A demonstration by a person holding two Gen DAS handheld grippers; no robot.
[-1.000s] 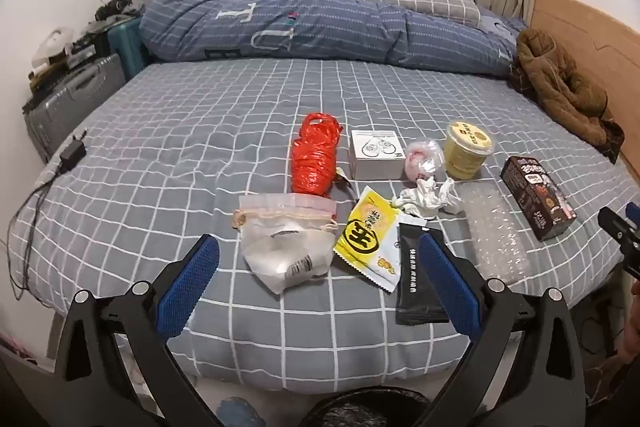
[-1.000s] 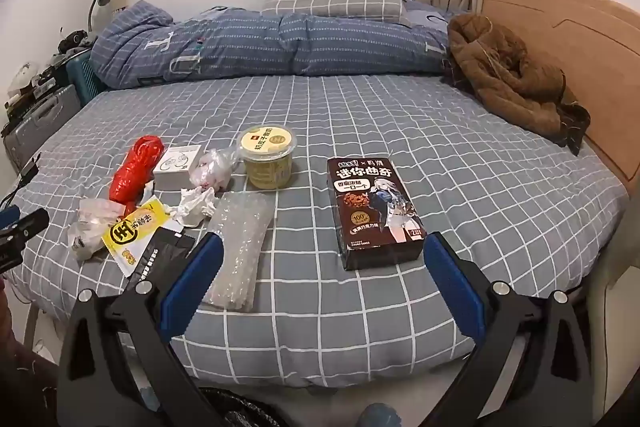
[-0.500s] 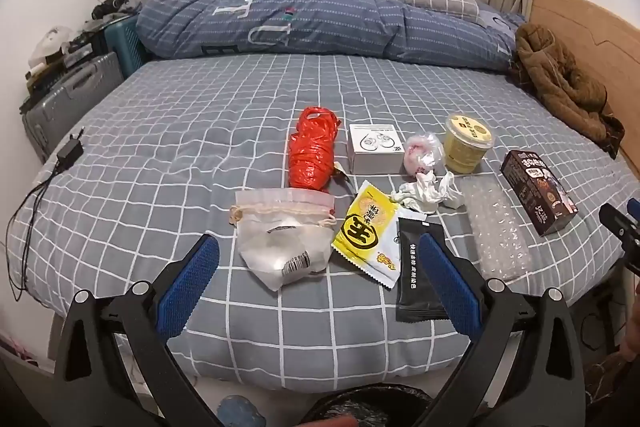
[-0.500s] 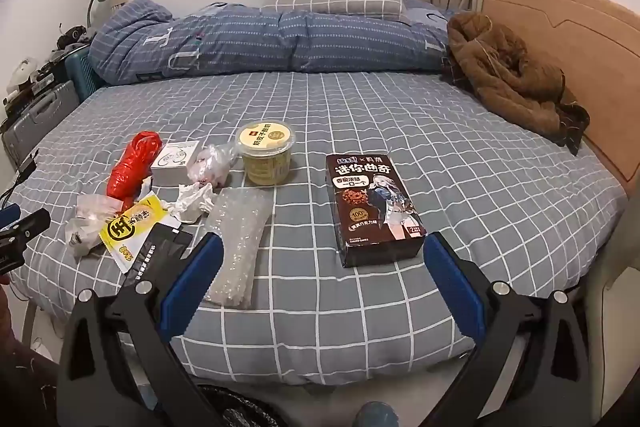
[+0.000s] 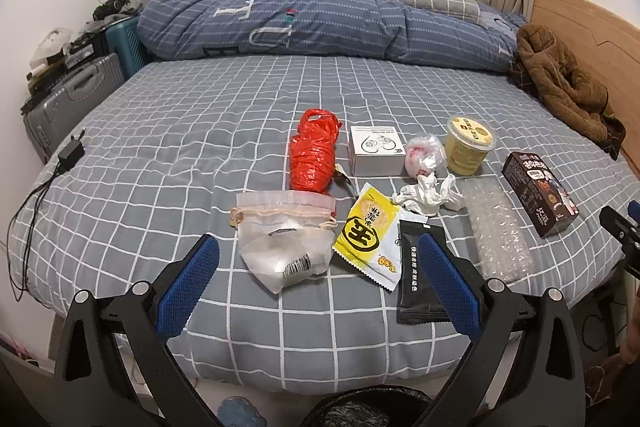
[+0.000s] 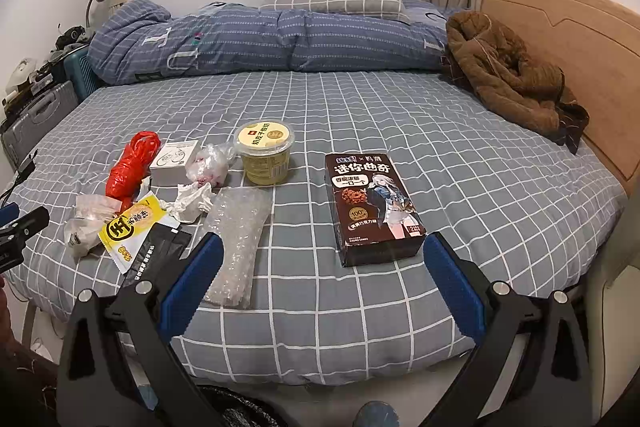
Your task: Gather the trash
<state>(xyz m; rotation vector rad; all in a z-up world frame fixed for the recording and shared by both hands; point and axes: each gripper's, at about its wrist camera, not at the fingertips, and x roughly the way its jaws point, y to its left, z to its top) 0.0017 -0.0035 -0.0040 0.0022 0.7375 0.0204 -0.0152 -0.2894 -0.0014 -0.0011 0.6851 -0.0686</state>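
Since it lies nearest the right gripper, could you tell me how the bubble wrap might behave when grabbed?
The bubble wrap looks thin and floppy, so it would probably sag and fold. Being air-filled plastic, it is likely very light. Its glossy surface may slip between the pads.

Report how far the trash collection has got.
Nothing looks collected yet. The red bag, clear drawstring pouch, yellow wrapper, black sachet, crumpled tissue, bubble wrap, yellow cup and cookie box all lie on the bed. Left gripper and right gripper are open and empty. The bin waits below.
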